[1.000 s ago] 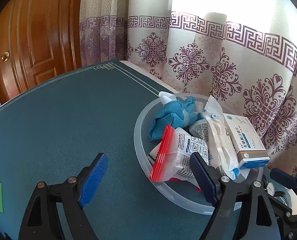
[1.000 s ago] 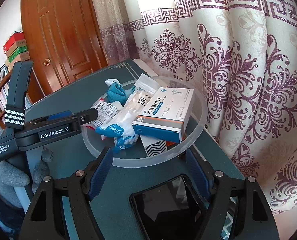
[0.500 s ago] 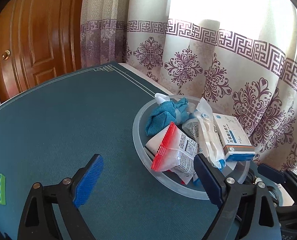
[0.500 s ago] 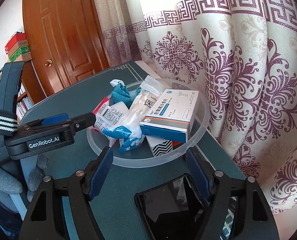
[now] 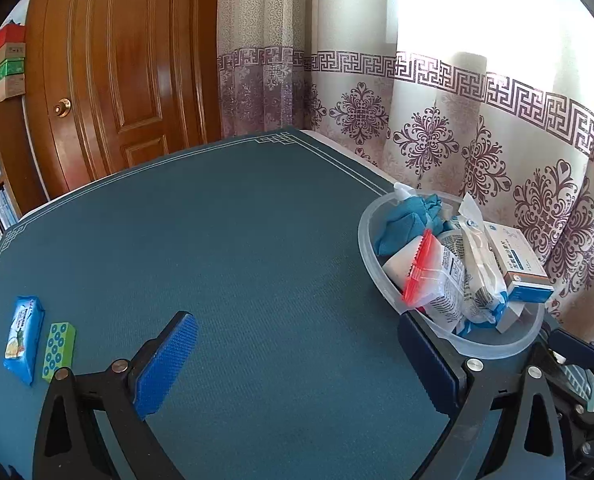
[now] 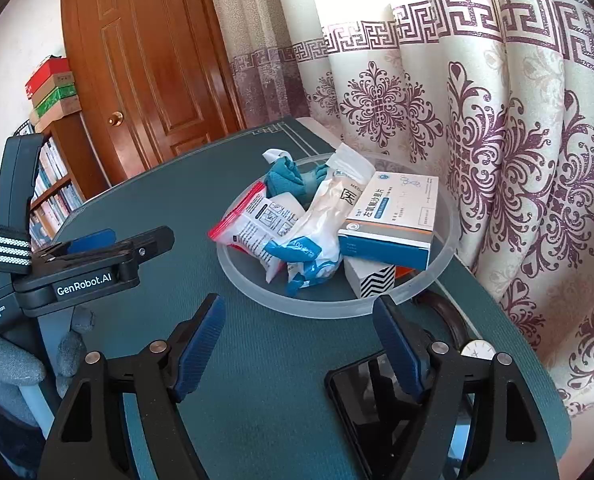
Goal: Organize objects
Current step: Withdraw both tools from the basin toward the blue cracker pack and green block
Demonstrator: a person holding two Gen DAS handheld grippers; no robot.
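A clear round bowl on the teal table holds a red-edged zip bag, a blue cloth, a white wrapped pack, and a white-and-blue box. My left gripper hovers over bare mat left of the bowl, its jaws opening with nothing between them. My right gripper is open just short of the bowl's near rim, empty. The left gripper's body shows at the left in the right wrist view.
A blue snack packet and a green block lie at the table's left edge. A black phone and a watch lie near the right gripper. Patterned curtain hangs close behind the bowl; a wooden door stands beyond.
My left gripper has drawn back leftward from the bowl and its jaws have widened; the packet and green block came into view. The right gripper pulled back slightly from the bowl.
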